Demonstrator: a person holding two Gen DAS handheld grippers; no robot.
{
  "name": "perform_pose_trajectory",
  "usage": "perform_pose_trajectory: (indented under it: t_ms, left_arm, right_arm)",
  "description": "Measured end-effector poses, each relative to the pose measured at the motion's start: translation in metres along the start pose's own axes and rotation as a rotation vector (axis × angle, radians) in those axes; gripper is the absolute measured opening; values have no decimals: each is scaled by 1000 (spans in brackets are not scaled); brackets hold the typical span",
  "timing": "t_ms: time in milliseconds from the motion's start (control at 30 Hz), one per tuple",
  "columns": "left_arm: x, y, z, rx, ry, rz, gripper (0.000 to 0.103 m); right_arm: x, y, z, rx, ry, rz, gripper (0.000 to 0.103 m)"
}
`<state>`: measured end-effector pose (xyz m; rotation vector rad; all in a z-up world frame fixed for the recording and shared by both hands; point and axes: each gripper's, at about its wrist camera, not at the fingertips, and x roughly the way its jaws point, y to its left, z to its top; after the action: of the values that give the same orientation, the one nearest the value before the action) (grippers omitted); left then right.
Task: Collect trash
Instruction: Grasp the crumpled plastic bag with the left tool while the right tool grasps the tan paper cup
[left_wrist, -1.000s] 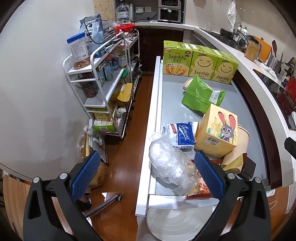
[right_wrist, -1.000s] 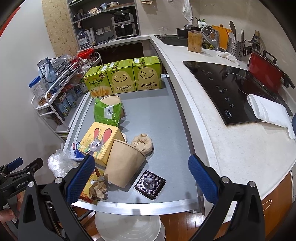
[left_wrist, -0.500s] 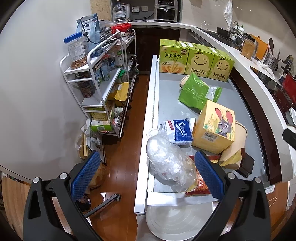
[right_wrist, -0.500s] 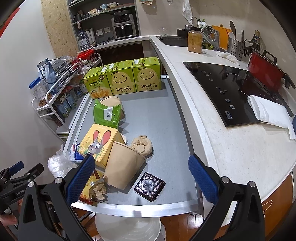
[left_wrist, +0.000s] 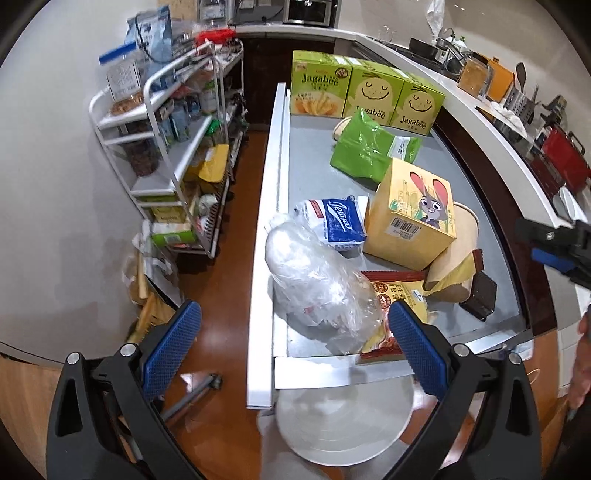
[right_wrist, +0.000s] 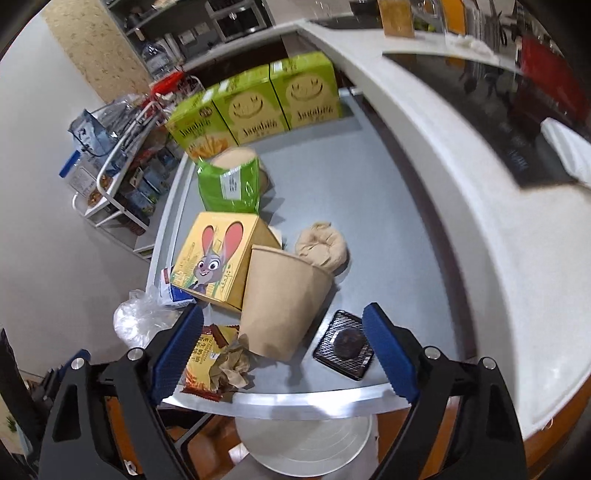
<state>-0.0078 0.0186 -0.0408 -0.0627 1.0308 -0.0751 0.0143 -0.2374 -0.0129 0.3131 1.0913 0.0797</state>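
Observation:
Trash lies at the near end of a grey table (left_wrist: 306, 155). My left gripper (left_wrist: 291, 325) is open, and a crumpled clear plastic bag (left_wrist: 317, 288) sits just beyond and between its blue pads, untouched. An orange snack wrapper (left_wrist: 395, 295) lies beside the bag. My right gripper (right_wrist: 282, 319) is closing. A brown paper cup (right_wrist: 284, 299) lies on its side between its jaws, and the pads stand apart from it. Crumpled brown paper (right_wrist: 232, 365) and the wrapper (right_wrist: 205, 350) lie by its left pad, a black square tray (right_wrist: 345, 343) by its right.
A yellow rabbit box (left_wrist: 413, 210), blue tissue pack (left_wrist: 340, 221), green bag (left_wrist: 369, 147) and three Jagabee boxes (left_wrist: 365, 96) stand farther back. A round white bin (left_wrist: 343, 417) sits below the table's near edge. A wire shelf rack (left_wrist: 166, 147) stands left, a white counter (right_wrist: 461, 206) right.
Both grippers have sunk and tipped down toward the trash at the table's near end. The right jaws have narrowed around the paper cup. The left jaws stay wide.

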Motion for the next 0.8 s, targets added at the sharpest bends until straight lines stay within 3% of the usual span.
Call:
perform_pose_trajectory:
  t_ms: [200, 600, 700, 767, 800]
  left_arm:
    - [26, -4, 10, 9, 28, 23, 102]
    - [63, -13, 15, 86, 72, 23, 101]
    - [70, -15, 17, 99, 87, -13, 88]
    - [75, -14, 18, 91, 107, -64, 73]
    - [76, -13, 19, 83, 114, -85, 71]
  right_arm:
    - [35, 2, 7, 34, 58, -60, 86]
    - [84, -12, 7, 164, 196, -26, 85]
    - [87, -6, 11, 114, 189, -24, 68]
    - [87, -2, 14, 88, 186, -17, 67]
    - [87, -3, 15, 90, 184, -11, 66]
